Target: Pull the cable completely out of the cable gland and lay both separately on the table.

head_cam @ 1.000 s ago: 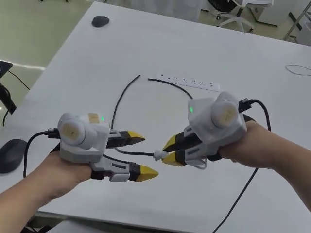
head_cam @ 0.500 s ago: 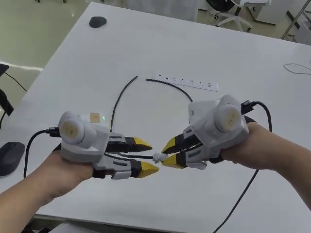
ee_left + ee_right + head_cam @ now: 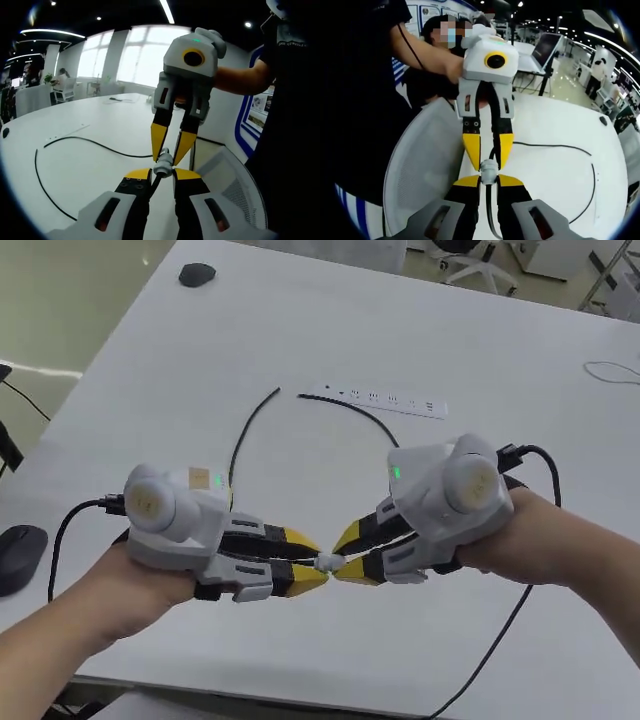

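A small white cable gland (image 3: 327,562) hangs just above the white table (image 3: 300,330) with a thin black cable (image 3: 236,445) through it. My right gripper (image 3: 341,558) is shut on the gland from the right. Opposite it, my left gripper (image 3: 317,562) is shut on the cable right at the gland's other end. In the left gripper view the gland (image 3: 163,164) sits at my left gripper's (image 3: 162,174) tips, with the right gripper (image 3: 169,150) facing. The right gripper view has the gland (image 3: 489,170) between my right gripper's (image 3: 489,180) tips and the left gripper (image 3: 488,150).
A white power strip (image 3: 385,402) lies behind the grippers. One dark mouse (image 3: 196,274) sits at the far corner, another (image 3: 20,555) off the left edge. The right gripper's black cord (image 3: 520,610) trails over the table's near edge.
My left gripper moved right to the gland and its jaws closed from wide open. The right gripper stayed shut on the gland. The camera tilted slightly.
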`<state>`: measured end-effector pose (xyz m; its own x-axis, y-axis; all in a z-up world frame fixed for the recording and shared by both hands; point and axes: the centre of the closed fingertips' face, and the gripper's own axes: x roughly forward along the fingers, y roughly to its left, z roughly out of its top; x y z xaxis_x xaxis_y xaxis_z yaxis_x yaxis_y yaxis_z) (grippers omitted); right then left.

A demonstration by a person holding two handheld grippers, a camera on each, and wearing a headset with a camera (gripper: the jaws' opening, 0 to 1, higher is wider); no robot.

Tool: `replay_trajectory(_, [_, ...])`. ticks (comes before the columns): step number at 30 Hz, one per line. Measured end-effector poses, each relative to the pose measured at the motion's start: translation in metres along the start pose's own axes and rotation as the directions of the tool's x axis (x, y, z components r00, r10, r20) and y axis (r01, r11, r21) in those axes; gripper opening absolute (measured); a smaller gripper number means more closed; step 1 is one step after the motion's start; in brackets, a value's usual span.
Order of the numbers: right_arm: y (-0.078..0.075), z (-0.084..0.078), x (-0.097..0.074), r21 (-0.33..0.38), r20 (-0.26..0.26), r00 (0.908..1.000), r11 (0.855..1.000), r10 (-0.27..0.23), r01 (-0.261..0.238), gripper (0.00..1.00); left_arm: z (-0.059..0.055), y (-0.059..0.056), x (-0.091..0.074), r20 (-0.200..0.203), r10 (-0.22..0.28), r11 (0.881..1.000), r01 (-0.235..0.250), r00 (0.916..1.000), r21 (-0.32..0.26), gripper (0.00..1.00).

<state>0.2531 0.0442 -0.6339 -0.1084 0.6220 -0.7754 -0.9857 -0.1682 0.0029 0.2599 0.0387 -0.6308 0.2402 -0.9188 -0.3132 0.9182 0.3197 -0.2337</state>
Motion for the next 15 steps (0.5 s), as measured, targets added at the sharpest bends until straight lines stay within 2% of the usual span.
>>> replay_trajectory(7, [-0.0006,-0.0014,-0.001,-0.014,0.035,0.9994,1.0,0.004,-0.003,0.07,-0.0004,0.0023,0.001,0.0,0.005,1.0,-0.005,1.0,0.013,0.16])
replay_trajectory(10, [-0.0021,-0.0006,-0.0013,-0.021,0.068,0.9977,1.0,-0.007,0.009,0.08,0.001,0.0038,-0.0001,0.001,0.014,1.0,-0.014,0.9999,-0.005,0.15])
replay_trajectory(15, [0.0013,-0.0005,0.0008,0.003,0.088,0.9962,1.0,-0.003,0.003,0.08,-0.0016,0.0015,0.0001,-0.021,0.007,0.999,-0.007,0.9998,-0.039,0.15])
